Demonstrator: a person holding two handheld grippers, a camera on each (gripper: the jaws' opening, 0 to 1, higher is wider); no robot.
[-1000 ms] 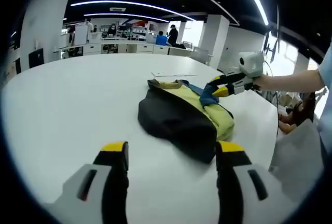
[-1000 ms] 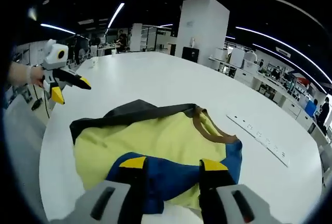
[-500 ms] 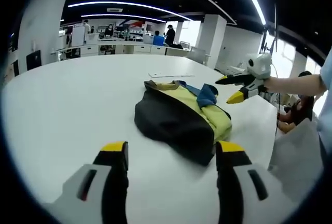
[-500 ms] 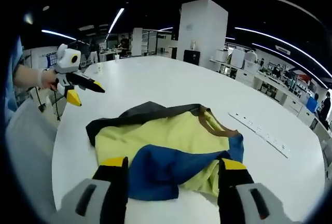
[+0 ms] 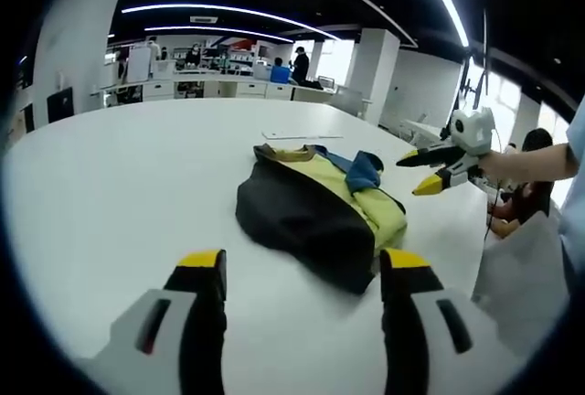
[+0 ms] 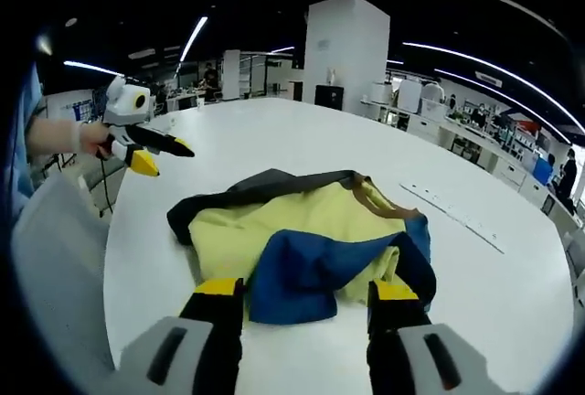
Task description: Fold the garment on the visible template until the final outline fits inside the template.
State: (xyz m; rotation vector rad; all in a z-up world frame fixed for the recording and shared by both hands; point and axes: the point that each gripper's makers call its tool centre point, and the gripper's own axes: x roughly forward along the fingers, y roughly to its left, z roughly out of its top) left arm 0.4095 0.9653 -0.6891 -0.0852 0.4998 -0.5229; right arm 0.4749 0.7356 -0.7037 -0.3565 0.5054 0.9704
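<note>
Bright ceiling strips, sharp centre, fisheye-warped edges

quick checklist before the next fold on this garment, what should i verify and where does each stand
1. Right gripper free of cloth: ok, jaws open, nothing between them.
2. Left gripper free of cloth: ok, jaws open, short of the garment.
3. Garment fully on the white table: ok, no edge hangs off.
4. Blue flap lying flat: not ok, it sits bunched on the yellow panel.
5. Outline inside the template: cannot tell, no template outline is visible.
6. Neat folded shape: not ok, edges are uneven and rumpled.
</note>
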